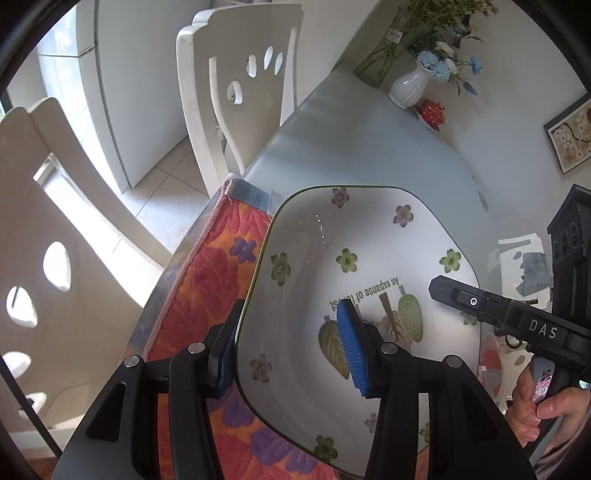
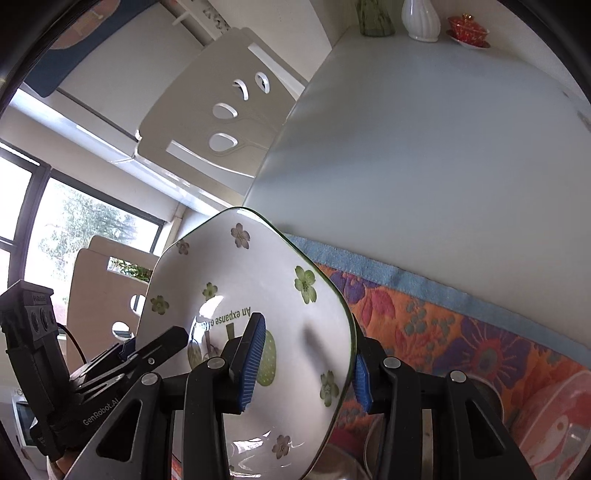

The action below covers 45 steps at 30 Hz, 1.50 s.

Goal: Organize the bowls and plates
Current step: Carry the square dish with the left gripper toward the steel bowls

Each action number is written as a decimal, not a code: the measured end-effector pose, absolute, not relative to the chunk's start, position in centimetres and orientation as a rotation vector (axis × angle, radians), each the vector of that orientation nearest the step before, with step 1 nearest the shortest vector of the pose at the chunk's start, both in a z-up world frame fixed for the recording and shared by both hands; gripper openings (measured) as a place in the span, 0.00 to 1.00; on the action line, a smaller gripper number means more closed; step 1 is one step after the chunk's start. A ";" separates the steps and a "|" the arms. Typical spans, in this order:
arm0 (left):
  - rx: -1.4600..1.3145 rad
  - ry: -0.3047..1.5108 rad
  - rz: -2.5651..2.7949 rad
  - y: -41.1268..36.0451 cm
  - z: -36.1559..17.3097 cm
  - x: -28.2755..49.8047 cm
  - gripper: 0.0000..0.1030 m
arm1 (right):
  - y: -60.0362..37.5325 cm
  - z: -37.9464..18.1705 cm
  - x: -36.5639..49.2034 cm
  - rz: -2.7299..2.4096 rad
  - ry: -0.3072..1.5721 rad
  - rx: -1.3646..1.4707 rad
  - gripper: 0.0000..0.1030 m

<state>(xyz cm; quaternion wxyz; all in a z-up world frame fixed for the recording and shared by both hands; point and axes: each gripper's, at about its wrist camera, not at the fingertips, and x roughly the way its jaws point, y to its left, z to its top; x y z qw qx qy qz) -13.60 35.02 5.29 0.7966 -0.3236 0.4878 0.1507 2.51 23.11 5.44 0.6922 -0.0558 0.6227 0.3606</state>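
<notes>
A squarish white plate [image 1: 332, 240] with a green rim, small flowers and the words "An expanse of forest" hangs tilted above the mat, held from both sides. My left gripper [image 1: 288, 354] is shut on its left rim, one blue pad [image 1: 351, 350] lying inside the plate and the other finger under the rim. In the right wrist view the same plate [image 2: 258, 280] has its right rim pinched by my right gripper [image 2: 306, 373]. The left gripper [image 2: 147, 354] shows there at the plate's far side. The right gripper's finger [image 1: 443, 290] reaches over the plate, with a hand [image 1: 535, 406] on its handle.
An orange and red floral mat [image 1: 207, 295] with a blue border [image 2: 369, 266] lies on the pale grey table [image 2: 424, 147]. Two vases [image 1: 406, 88] and a red cup on a saucer [image 2: 467, 29] stand at the far end. White chairs [image 1: 236, 92] flank the table. A reddish patterned dish [image 2: 554, 424] lies on the mat.
</notes>
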 end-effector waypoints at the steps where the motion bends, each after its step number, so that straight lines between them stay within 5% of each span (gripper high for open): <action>1: -0.692 1.042 0.321 34.6 5.8 -13.9 0.43 | 22.9 5.9 2.1 0.800 1.387 -0.124 0.41; 17: -0.640 1.027 0.277 29.5 8.8 -19.3 0.43 | 16.9 8.9 -6.2 0.741 1.369 -0.059 0.41; 45: -0.639 1.183 0.075 20.3 3.9 -26.9 0.43 | 4.2 5.0 -18.2 0.627 1.473 0.112 0.41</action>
